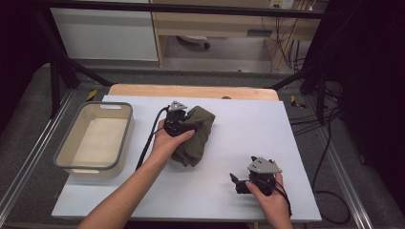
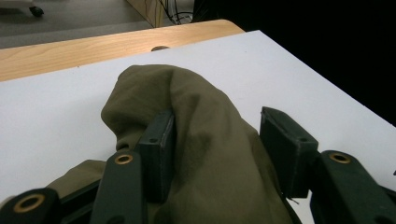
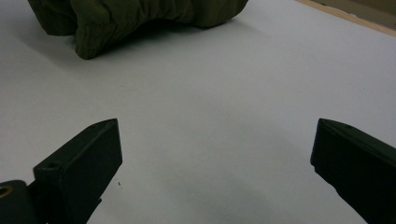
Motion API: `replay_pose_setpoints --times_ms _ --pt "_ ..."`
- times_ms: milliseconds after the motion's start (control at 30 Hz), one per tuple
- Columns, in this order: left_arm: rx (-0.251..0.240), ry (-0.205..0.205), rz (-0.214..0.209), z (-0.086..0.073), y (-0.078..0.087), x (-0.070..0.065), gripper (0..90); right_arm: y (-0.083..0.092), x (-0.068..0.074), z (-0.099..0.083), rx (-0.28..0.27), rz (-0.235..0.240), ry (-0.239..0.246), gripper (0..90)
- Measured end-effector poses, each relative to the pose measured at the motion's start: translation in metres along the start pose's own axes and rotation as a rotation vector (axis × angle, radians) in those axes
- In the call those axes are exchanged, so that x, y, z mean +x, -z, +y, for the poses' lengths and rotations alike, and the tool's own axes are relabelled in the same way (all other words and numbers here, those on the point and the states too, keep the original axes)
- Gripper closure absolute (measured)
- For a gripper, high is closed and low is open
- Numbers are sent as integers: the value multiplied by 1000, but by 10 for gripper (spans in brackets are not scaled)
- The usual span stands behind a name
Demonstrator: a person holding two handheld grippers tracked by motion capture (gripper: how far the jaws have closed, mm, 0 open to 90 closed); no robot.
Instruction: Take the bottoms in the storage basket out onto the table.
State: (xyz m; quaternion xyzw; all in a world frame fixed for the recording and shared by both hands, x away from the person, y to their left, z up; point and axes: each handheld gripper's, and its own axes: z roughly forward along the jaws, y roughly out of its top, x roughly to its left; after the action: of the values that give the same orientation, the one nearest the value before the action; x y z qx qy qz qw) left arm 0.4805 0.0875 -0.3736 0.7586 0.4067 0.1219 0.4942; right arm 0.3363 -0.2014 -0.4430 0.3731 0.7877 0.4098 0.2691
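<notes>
An olive-green cloth (image 1: 195,138) lies bunched up at the middle of the white table top (image 1: 253,129). My left gripper (image 1: 185,125) rests at the cloth's left side and points into it. In the left gripper view a hump of the cloth (image 2: 205,116) sits between the jaws of the left gripper (image 2: 217,120). The left pad lies against the fabric, and the right pad stands just off it. Near the front right my right gripper (image 1: 235,181) lies low over bare table with its jaws aimed left. The right gripper (image 3: 217,130) is wide open with nothing between its jaws, and the cloth (image 3: 140,18) lies well ahead of it.
A beige bin with a grey rim (image 1: 128,125) stands at the table's left edge with nothing visible inside. A wooden strip (image 1: 191,90) runs along the far edge of the table. Cables (image 1: 329,191) trail over the floor at the right.
</notes>
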Motion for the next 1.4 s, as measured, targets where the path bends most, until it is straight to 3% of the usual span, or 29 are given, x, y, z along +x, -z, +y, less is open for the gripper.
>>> replay_pose_setpoints --times_ms 200,467,600,933,1067,1100,1400 --pt "1 -5 3 -2 2 -1 490 -1 1 1 1 4 -1 27" --pt "-13 -4 8 -7 0 0 683 1 -2 0 -1 -4 -7 27" --pt "-9 -6 3 -6 -1 -2 737 2 -2 0 -5 -5 -6 27" --pt "-21 -60 -43 -5 -3 -18 751 1 0 0 2 -2 4 27" --pt "-8 -74 -27 -8 -7 -18 737 1 0 0 3 -1 3 27" --pt "-7 -94 -9 -9 -8 -18 716 1 0 0 3 -2 5 27" --pt "-26 -108 15 -15 -9 -13 632 0 1 0 6 1 10 27"
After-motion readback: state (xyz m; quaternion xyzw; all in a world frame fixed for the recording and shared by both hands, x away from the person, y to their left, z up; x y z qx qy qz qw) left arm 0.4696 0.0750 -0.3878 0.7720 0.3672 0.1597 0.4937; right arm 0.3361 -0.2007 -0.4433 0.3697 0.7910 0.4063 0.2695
